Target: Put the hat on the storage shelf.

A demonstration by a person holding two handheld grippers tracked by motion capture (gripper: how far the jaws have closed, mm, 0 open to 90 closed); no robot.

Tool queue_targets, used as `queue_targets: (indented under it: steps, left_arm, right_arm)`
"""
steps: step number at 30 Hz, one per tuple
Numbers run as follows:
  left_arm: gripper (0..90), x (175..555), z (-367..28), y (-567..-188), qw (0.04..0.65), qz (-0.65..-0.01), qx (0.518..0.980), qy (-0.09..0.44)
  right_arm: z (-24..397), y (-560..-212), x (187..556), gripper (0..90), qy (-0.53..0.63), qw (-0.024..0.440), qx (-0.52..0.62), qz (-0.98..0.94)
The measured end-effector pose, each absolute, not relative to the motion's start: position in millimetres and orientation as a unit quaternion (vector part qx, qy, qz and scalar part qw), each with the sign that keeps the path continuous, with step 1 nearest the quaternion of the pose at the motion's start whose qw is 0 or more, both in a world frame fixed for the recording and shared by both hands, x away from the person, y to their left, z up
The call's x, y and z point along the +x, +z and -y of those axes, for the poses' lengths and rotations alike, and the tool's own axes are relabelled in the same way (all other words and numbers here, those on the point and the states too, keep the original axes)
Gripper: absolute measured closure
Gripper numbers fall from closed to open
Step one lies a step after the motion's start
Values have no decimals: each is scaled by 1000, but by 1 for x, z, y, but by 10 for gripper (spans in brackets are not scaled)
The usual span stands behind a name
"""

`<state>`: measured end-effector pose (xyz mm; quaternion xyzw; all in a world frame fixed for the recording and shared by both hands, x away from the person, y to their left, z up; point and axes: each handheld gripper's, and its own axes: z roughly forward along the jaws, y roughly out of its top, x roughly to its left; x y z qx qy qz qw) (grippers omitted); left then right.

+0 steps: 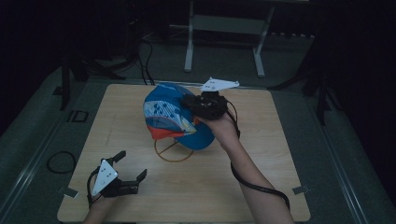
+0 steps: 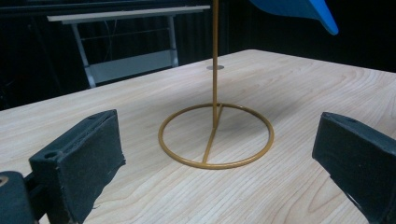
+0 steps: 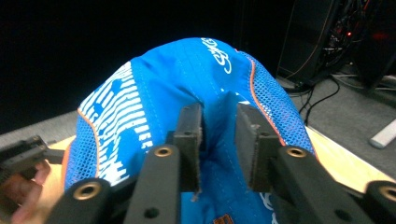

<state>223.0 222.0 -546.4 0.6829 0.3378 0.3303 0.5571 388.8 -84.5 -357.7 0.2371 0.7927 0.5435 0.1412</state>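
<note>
Cap: the blue cap (image 1: pixel 175 116) sits atop the gold wire stand (image 1: pixel 172 151) at the table's middle, brim pointing toward the person.
Right gripper: the right gripper (image 3: pixel 218 135) has its jaws narrow around a fold of the crown; the pads look slightly off the fabric, so I'd say the grip is let go.
Left gripper: the left gripper (image 1: pixel 130 165) has wide jaws holding nothing, near the front-left corner.
Progress: hanging looks almost done; the hand must withdraw.
Surroundings: wooden table (image 1: pixel 280 154); nothing blocks.
</note>
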Motion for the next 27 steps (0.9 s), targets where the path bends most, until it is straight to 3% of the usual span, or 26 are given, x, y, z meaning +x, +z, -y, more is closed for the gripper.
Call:
queue_targets:
  steps: [13, 27]
  left_arm:
    - [19, 223, -223, -548, 558, -337, 683, 328]
    - [19, 223, -223, -549, 559, -342, 683, 322]
  right_arm:
    - [100, -353, 365, 545, 575, 127, 219, -778]
    - [116, -365, 342, 478, 575, 137, 211, -778]
